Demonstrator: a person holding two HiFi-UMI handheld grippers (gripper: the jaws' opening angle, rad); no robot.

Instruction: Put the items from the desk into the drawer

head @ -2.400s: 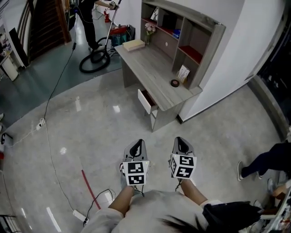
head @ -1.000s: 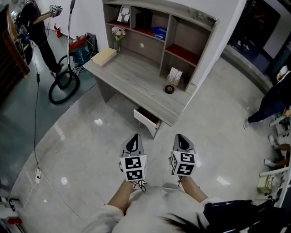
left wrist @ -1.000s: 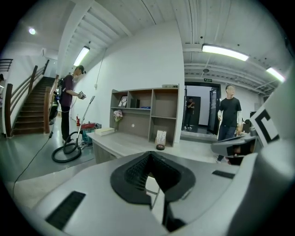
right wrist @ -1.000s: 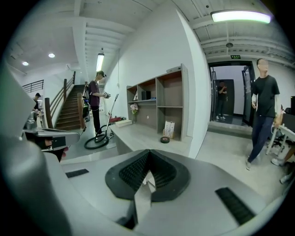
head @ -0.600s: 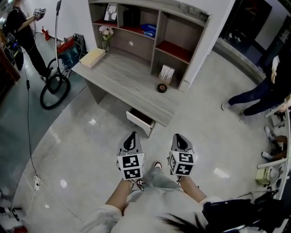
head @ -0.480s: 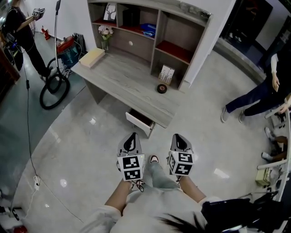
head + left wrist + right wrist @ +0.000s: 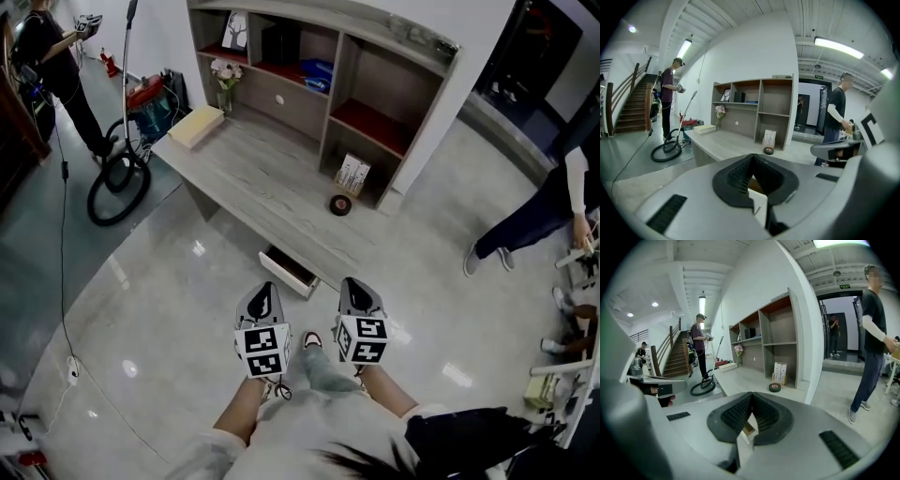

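Containers first. One drawer [image 7: 287, 272] is standing partly pulled out under the front edge of the worktop [image 7: 262, 178], toward its right end. From the head view its inside is showing only as a dark slot, so the contents cannot be told.

One hutch [image 7: 330, 103] is sitting along the back edge:
- Upper left compartment is holding one picture frame [image 7: 236, 30] and one dark block beside it.
- The compartment next to it is holding one blue item [image 7: 317, 70].
- One packet [image 7: 352, 174] is standing upright at the mouth of the lower right compartment.

Loose on the worktop:
- One tape roll [image 7: 340, 204] is lying flat near the right end, just in front of the packet and apart from it.
- One flat box [image 7: 195, 126] is lying at the left end.
- One vase [image 7: 222, 75] of flowers is standing at the back edge near the left corner, against the hutch.

Two claws. The left claw [image 7: 263, 298] and right claw [image 7: 357, 292] are hovering side by side over the floor, just short of the front edge, on either side of the drawer. Each is pressed together and pinching nothing. Both are pointing toward the worktop.
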